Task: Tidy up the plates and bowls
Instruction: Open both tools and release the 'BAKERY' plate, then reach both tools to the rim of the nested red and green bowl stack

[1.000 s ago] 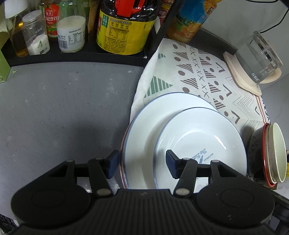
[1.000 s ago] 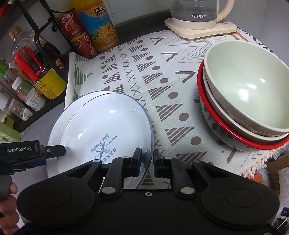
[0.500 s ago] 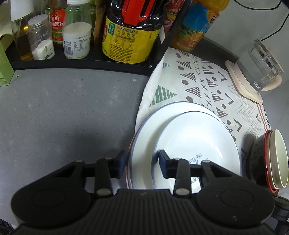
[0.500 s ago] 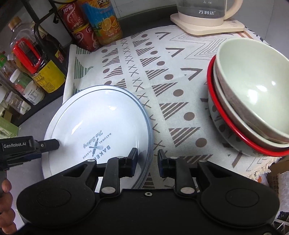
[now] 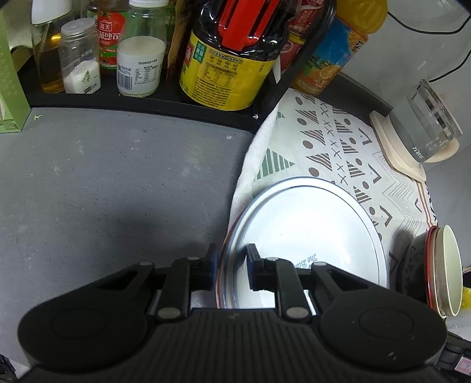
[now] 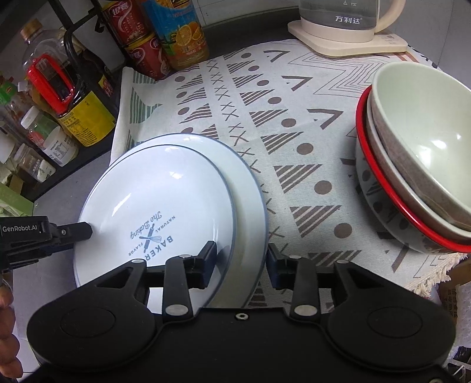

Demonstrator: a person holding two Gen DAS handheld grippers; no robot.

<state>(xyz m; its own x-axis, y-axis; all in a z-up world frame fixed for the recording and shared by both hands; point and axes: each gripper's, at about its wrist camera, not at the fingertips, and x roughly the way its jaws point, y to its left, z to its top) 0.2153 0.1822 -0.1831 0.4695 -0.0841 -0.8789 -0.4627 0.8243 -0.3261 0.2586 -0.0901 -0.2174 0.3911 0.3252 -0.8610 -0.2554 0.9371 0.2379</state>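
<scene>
A small white plate (image 6: 164,200) printed "BAKER" lies on a larger white plate (image 6: 250,200), shifted toward its left edge, on the patterned cloth (image 6: 265,103). My left gripper (image 5: 231,265) is closing, its pads on the left rim of the stacked plates (image 5: 309,229). The right wrist view shows it (image 6: 79,237) with one finger on top of the small plate. My right gripper (image 6: 241,257) is opening. Its jaws straddle the near rims of both plates without pressing them. Three nested bowls (image 6: 412,153) stand to the right, the outer one red-rimmed.
A glass kettle (image 6: 347,17) on its cream base stands at the back of the cloth. A black rack (image 5: 147,101) of bottles and jars lines the back left, with drink cans (image 6: 141,47) beside it. Grey counter (image 5: 103,176) lies left of the plates. A person's hand (image 6: 7,338) holds the left gripper.
The left jaws closed in on the plates' left rim. The right jaws let go of the small plate's rim and spread apart. The small plate now lies flat on the larger one.
</scene>
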